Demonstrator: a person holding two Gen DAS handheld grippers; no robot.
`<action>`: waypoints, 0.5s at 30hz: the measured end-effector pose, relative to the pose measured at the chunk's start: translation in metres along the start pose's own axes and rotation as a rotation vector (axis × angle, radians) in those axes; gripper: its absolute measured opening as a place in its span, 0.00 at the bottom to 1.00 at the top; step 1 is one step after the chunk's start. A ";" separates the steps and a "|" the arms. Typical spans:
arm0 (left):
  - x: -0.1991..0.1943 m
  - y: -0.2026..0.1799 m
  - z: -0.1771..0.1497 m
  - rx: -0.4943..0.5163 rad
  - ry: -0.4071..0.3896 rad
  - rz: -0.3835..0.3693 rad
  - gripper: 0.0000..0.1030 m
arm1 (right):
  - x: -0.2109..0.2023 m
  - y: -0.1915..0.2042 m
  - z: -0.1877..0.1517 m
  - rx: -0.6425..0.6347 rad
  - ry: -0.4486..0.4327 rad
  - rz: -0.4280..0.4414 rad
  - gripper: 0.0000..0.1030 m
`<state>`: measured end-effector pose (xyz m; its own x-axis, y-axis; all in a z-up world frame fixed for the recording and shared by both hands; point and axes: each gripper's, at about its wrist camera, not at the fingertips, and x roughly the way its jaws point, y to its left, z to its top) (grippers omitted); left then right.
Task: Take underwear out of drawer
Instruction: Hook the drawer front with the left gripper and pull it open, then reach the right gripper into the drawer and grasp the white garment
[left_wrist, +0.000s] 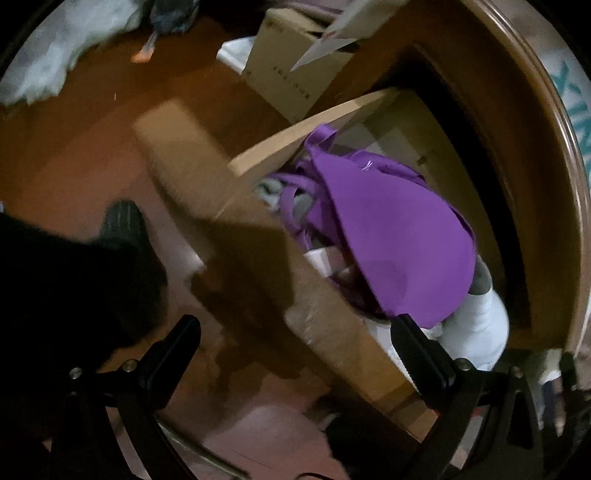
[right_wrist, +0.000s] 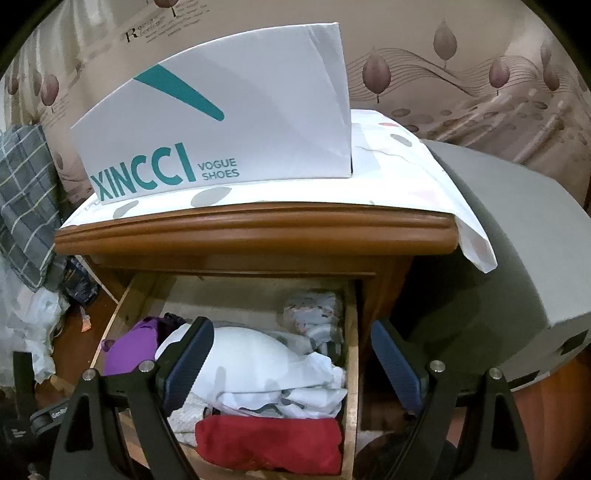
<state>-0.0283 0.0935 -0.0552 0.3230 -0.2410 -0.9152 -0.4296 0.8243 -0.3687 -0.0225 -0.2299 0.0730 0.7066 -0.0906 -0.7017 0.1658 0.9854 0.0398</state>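
The wooden drawer of the nightstand stands pulled open and holds folded clothes. A purple garment lies at its left; it also shows in the right wrist view. White cloth fills the middle, a red garment lies at the front, and a grey patterned roll sits at the back. My right gripper is open above the white cloth. My left gripper is open over the drawer's front panel, its right finger beside the purple garment.
A white XINCCI shoe box stands on the nightstand top, over a spotted cloth. A grey bed lies to the right. A cardboard box and white bags sit on the brown floor to the left.
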 end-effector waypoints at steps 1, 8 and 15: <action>-0.001 -0.002 0.000 0.010 -0.006 0.016 1.00 | 0.001 0.001 0.000 -0.008 0.002 0.000 0.87; -0.024 -0.029 -0.007 0.206 -0.142 0.140 0.97 | 0.014 0.021 -0.008 -0.116 0.083 0.055 0.87; -0.049 -0.053 -0.005 0.387 -0.246 0.171 0.98 | 0.018 0.045 -0.019 -0.254 0.141 0.112 0.87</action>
<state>-0.0252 0.0594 0.0079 0.4846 0.0040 -0.8747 -0.1640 0.9827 -0.0863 -0.0158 -0.1846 0.0483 0.6056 0.0243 -0.7954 -0.0979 0.9942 -0.0442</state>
